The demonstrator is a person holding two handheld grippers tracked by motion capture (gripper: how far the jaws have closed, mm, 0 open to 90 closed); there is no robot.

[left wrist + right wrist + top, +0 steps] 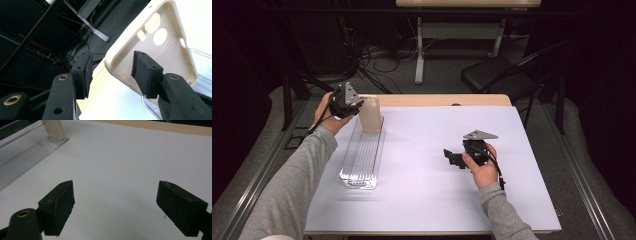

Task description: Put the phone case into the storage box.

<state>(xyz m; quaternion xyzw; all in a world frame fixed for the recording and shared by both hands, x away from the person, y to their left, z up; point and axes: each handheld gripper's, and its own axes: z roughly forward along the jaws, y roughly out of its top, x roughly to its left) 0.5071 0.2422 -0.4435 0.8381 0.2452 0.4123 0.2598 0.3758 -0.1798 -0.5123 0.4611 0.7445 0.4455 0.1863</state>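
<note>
While the cream-coloured soft plastic phone case [370, 113] stands upright at the far end of the long clear ribbed plastic tray [362, 161], the left gripper [111, 72] sits at its edge with jaws parted about halfway: one pad lies inside the case's hollow, the other well clear of its rim, so nothing is clamped. Over at the right of the white table mat [427, 190], the right gripper [117, 202] hangs with jaws spread wide and empty.
</note>
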